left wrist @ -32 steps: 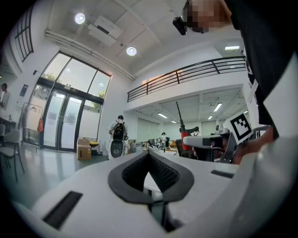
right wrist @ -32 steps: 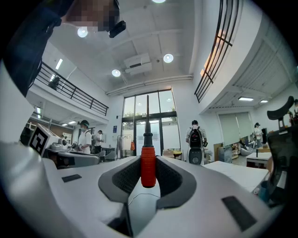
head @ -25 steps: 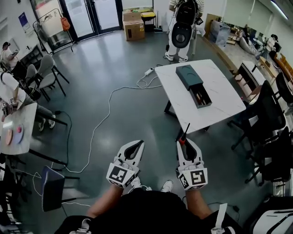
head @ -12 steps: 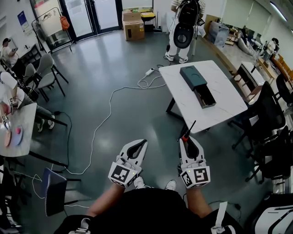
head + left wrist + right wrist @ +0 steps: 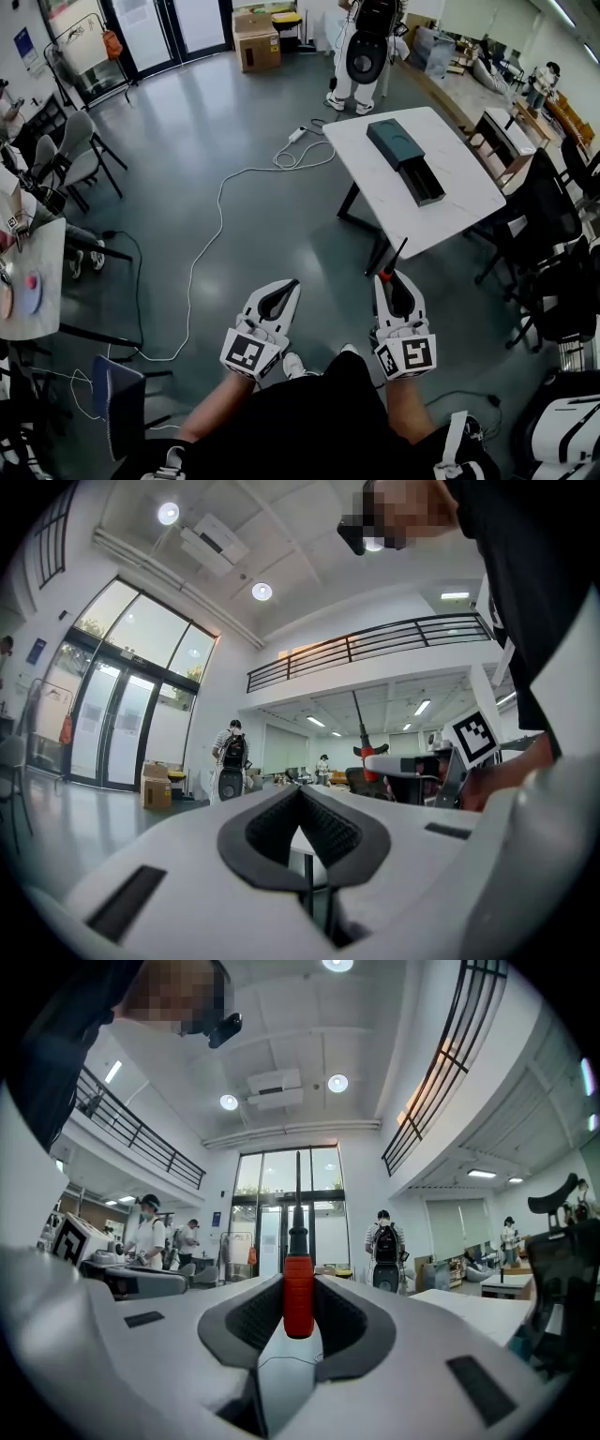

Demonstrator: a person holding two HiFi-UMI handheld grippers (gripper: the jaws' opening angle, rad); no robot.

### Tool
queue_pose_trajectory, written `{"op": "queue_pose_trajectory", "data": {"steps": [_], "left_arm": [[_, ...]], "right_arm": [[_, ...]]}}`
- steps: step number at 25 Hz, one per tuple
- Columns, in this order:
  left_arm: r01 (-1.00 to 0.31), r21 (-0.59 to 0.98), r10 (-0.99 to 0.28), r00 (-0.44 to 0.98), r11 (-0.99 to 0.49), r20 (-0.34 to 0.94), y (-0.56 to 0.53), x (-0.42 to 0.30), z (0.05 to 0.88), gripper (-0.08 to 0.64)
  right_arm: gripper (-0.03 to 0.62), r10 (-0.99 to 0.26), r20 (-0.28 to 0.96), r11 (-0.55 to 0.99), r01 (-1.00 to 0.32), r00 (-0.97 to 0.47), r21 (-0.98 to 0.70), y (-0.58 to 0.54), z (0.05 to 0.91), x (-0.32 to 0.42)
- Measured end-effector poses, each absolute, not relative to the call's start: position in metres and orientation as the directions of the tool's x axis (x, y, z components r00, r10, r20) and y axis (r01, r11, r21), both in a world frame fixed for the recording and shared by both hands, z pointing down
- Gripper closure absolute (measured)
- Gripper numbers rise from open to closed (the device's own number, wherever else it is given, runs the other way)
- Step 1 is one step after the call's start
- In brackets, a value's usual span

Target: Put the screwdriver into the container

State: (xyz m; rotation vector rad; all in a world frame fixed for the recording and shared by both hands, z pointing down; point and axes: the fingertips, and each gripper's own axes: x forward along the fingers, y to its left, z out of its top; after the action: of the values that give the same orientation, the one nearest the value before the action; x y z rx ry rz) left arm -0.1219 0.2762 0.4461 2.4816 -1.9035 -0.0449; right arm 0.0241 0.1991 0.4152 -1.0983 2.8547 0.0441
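Two claws are logged in the head view. The left gripper (image 5: 284,284) is seen with tips pressed together and nothing between them. The right gripper (image 5: 392,277) is pinched on the screwdriver (image 5: 395,258), its black shaft projecting past the tips. The container (image 5: 405,161) lies well ahead of those tips on a white table (image 5: 459,202). Square black-and-white markers are carried on both cubes.

Left gripper view: the jaws are met tip to tip, and the screwdriver is seen off to their right.

Right gripper view: the red handle is clamped upright between the pads.
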Motion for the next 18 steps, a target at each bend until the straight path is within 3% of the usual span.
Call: {"op": "queue_pose_trajectory", "data": {"steps": [18], "left_arm": [[-0.933,0.025,-0.933,0.359,-0.359,0.022,0.152,-0.103,0.461,0.555]], "right_arm": [[0.482,-0.714,-0.056,0.698,-0.716,-0.698,0.019,0.091,0.429,0.041]]}}
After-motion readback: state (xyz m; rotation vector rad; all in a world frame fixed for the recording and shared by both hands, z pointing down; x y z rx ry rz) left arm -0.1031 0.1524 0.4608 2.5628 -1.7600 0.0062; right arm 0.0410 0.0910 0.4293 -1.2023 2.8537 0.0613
